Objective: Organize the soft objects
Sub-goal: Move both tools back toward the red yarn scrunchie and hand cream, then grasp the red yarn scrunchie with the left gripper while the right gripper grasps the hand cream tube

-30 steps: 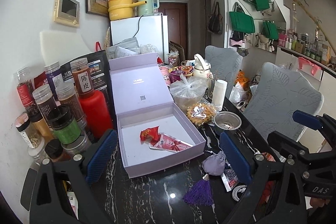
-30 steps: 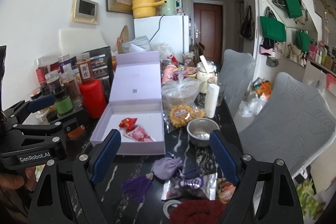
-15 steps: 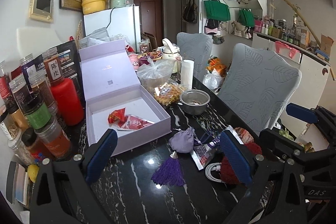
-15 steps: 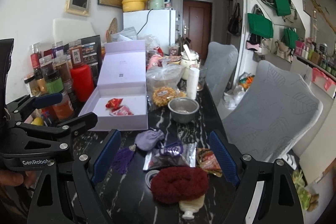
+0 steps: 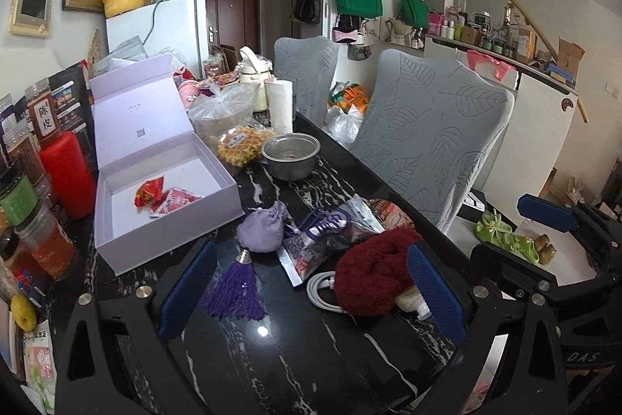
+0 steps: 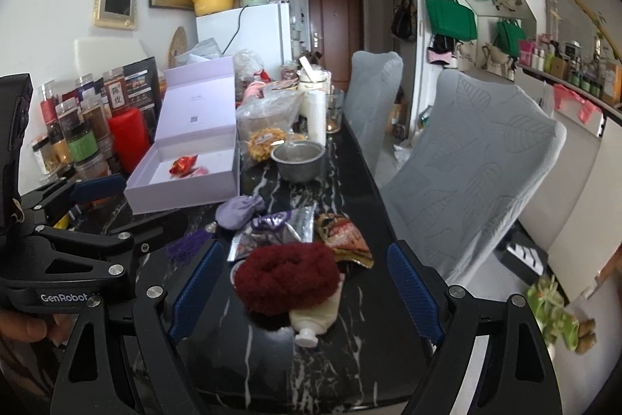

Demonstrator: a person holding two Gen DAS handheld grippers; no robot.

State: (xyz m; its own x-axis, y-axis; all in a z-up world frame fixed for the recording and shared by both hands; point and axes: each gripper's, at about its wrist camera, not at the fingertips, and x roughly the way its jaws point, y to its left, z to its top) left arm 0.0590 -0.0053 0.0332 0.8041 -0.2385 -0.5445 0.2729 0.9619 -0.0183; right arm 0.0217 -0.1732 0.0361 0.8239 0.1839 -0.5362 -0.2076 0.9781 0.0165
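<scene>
An open lilac box (image 5: 163, 189) (image 6: 186, 177) on the black marble table (image 5: 295, 356) holds red snack packets (image 5: 167, 197). In front of it lie a lilac pouch (image 5: 261, 230) (image 6: 237, 212) with a purple tassel (image 5: 233, 292), a purple foil packet (image 5: 330, 236) (image 6: 268, 232), an orange-red packet (image 6: 342, 236), a dark red fluffy ring (image 5: 373, 271) (image 6: 287, 277) and a cream tube (image 6: 315, 317). My left gripper (image 5: 311, 292) is open, low over the tassel. My right gripper (image 6: 307, 292) is open, its fingers either side of the red ring without touching.
Spice jars and a red bottle (image 5: 68, 174) line the left wall. A steel bowl (image 5: 290, 154), waffle snacks and bagged food stand behind the box. A white cable (image 5: 324, 292) lies by the ring. Two grey chairs (image 5: 423, 142) line the table's right edge.
Both grippers have pulled back and sunk toward the table. The red fluffy ring, cable and cream tube have come into view between the fingers; the box looks farther off.
</scene>
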